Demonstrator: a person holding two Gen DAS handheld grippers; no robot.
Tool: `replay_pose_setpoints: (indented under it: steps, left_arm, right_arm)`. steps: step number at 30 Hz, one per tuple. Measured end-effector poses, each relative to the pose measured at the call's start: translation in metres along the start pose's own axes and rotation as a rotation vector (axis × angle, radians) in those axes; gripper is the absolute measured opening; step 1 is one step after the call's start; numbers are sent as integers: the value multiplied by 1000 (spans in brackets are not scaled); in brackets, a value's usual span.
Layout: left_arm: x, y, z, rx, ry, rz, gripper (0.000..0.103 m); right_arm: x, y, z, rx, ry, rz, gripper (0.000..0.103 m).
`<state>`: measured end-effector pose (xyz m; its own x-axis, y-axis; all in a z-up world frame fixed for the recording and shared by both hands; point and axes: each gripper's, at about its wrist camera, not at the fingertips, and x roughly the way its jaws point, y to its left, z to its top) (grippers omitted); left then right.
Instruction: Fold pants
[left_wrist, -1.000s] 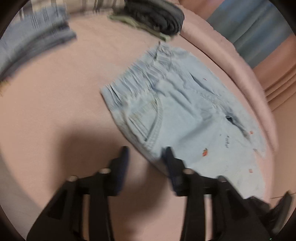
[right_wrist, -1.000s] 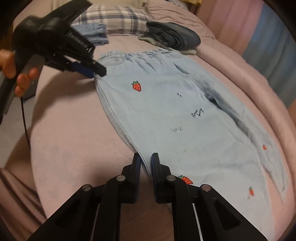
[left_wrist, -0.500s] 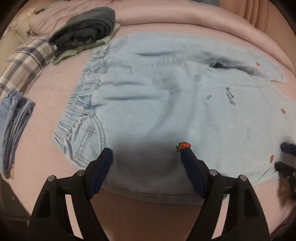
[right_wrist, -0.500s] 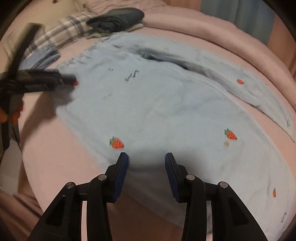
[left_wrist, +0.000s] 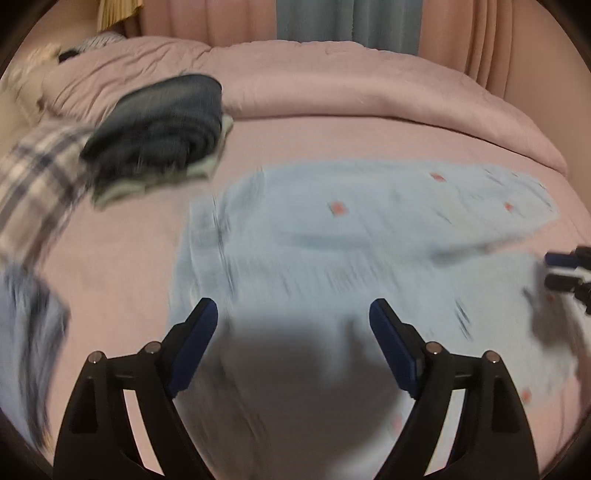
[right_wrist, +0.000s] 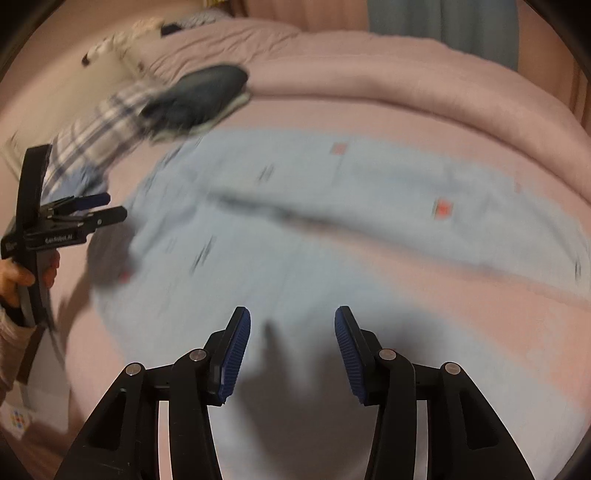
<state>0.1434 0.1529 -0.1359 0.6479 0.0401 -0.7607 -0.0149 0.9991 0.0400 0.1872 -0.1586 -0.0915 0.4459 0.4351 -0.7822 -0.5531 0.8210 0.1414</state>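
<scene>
Light blue pants with small red strawberry prints lie spread flat on the pink bed; they also show in the right wrist view. Both views are blurred by motion. My left gripper is wide open and empty above the near edge of the pants by the waistband side. My right gripper is open and empty above the near edge of the pants legs. The left gripper also shows at the left of the right wrist view, and the right gripper's tips show at the right edge of the left wrist view.
A folded stack of dark jeans lies at the back left on the bed. A plaid pillow and folded light blue jeans lie at the left. A rolled pink duvet runs along the far side.
Both grippers have opened wider and pulled back and up from the pants. Both views have swung to face across the bed toward the curtains.
</scene>
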Motion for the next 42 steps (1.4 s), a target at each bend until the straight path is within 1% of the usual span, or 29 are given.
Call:
replay_pose_setpoints:
  steps: [2,4,7,8,10,12,15,17,18,19,20,22,23,24,26,28,29,30,31,32,33,34,35,36,37,38,39,41,42]
  left_arm:
    - [22,11,31,15,10,-6,84]
    - [47,26,60,11,29,-17,84]
    - [73,49,85,-52,87,-102,84]
    - [81,56,93,-62,103,-130,85]
    - [95,63,105,-60,128,-169,85]
    - [105,65,111,-40,158,-216,86]
    - [125,62,119,25,216,-238,86]
    - [150,60,115,59,335,-196,82]
    - [157,59,111,69,372,-197,78]
    - [157,54,109,106,358,-198,75]
    - [154,51,109,120,344,-214,68]
    - [146,49,109,120,320,-255,33]
    - [144,49,110,116,318,-260,28]
    - [141,48,111,116,310,-260,25]
    - [131,41,113,136,269,-238,20]
    - [131,39,114,122,241,-225,21]
    - [136,37,111,107,254,-224,21]
    - [142,34,106,110,270,-210,27]
    - [142,29,103,124,259,-195,29]
    - [141,26,104,133,247,-184,30]
    - [138,23,104,139,246,-171,37]
    - [137,21,104,147,258,-158,49]
    - [136,18,103,157,263,-148,57]
    - [135,17,102,163,265,-128,72]
    - [136,17,101,156,271,-124,77]
    - [136,19,99,143,279,-128,78]
    - [140,20,98,128,287,-133,78]
    - [142,15,93,109,281,-135,77]
    - [139,11,91,103,273,-141,70]
  right_arm:
    - [16,-11,35,-13,-14,-7,49]
    - [32,-17,58,-30,-13,-22,49]
    - [63,-21,94,-91,19,-60,51]
    - [76,-24,108,-113,34,-68,50]
    - [88,-29,120,-133,47,-71,51]
    - [104,-33,136,-162,75,-61,60]
    - [126,-37,148,-201,147,-51,65]
    - [141,-38,146,-226,217,-50,65]
    - [149,-38,143,-231,258,-52,65]
    - [152,-38,139,-233,269,-52,65]
    - [150,-35,139,-240,270,-49,66]
    - [145,-31,137,-261,275,-31,48]
    - [143,-28,137,-278,277,-38,24]
    - [140,-26,138,-287,281,-31,16]
    - [128,-21,140,-324,261,-37,10]
    - [123,-20,143,-316,223,-63,10]
    - [127,-25,143,-281,222,-76,10]
    - [137,-29,139,-250,262,-78,10]
    - [142,-29,136,-236,285,-82,10]
    - [143,-27,135,-237,268,-93,10]
    - [140,-25,134,-238,265,-93,13]
    - [137,-24,135,-236,272,-86,13]
    - [132,-22,135,-253,277,-76,19]
    - [130,-21,136,-268,273,-76,34]
    - [128,-20,136,-278,265,-81,44]
    - [129,-19,134,-275,260,-91,63]
    - [133,-18,135,-270,261,-97,68]
    - [146,-20,129,-233,282,-101,70]
    - [145,-21,127,-205,258,-97,72]
